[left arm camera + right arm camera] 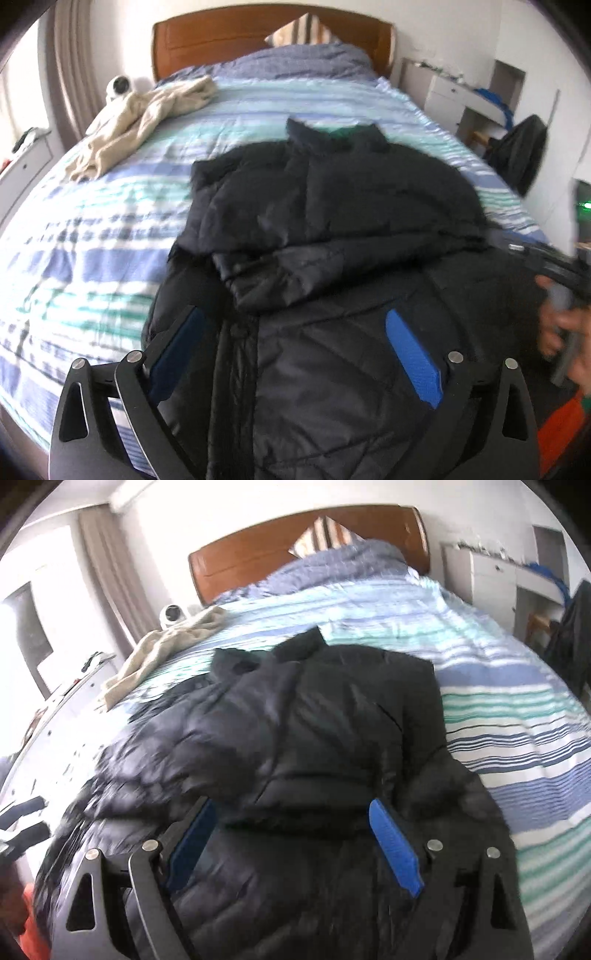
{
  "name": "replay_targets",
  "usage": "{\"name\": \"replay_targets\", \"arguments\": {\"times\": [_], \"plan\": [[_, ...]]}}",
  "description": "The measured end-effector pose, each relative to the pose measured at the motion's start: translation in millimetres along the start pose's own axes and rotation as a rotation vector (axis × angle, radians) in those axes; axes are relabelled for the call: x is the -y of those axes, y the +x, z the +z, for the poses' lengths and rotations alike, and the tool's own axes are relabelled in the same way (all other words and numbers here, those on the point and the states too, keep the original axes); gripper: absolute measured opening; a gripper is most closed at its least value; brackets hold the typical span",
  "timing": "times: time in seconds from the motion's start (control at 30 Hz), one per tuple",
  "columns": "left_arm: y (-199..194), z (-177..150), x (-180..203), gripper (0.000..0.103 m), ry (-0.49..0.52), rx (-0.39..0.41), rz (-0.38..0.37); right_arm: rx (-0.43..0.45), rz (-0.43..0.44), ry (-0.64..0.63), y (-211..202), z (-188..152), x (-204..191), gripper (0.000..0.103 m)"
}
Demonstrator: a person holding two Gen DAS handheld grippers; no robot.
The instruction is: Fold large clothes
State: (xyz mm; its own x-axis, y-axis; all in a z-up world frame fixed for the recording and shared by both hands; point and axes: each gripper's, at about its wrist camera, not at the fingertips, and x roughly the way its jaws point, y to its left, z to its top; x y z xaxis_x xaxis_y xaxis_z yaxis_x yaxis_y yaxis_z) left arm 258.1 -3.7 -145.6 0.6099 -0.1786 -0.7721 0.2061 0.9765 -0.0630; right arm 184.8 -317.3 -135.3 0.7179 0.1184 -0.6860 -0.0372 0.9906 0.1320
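Note:
A large black puffer jacket [332, 206] lies on the striped bed, collar toward the headboard, with a sleeve folded across its front. It also shows in the right wrist view [314, 709]. My left gripper [295, 328] is open, its blue-padded fingers spread wide just above the jacket's lower part. My right gripper [291, 819] is open too, fingers spread over the jacket's lower front. In the left wrist view the right gripper's body and the hand holding it show at the right edge [561, 280].
The bed [92, 229] has a blue, green and white striped cover. A beige garment [147, 114] lies crumpled at its far left. A wooden headboard [221, 40] and pillow stand at the back. A white desk [454, 96] and a dark chair stand at right.

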Motion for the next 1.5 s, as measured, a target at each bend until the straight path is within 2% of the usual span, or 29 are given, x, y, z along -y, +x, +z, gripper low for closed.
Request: {"name": "replay_targets", "arguments": {"times": [0.2,0.3,0.4,0.53,1.23,1.5], "plan": [[36,-27,-18,0.099,-0.115,-0.029,0.051,0.046,-0.027,-0.012,-35,-33,9,0.087],[46,-36,-22,0.101,-0.141,-0.012,0.053,0.005,-0.026,0.023,-24,-52,22,0.087],[48,-35,-13,0.102,-0.106,-0.024,0.092,-0.019,-0.029,0.045,-7,-65,28,0.087],[49,-37,-13,0.102,-0.099,-0.026,0.097,-0.029,-0.054,0.024,-2,-66,23,0.087],[47,-42,-8,0.103,-0.09,-0.015,0.109,-0.013,-0.025,0.045,-3,-73,28,0.088],[38,-39,-12,0.102,-0.103,-0.058,0.093,-0.016,-0.019,0.049,-4,-73,28,0.088]]}}
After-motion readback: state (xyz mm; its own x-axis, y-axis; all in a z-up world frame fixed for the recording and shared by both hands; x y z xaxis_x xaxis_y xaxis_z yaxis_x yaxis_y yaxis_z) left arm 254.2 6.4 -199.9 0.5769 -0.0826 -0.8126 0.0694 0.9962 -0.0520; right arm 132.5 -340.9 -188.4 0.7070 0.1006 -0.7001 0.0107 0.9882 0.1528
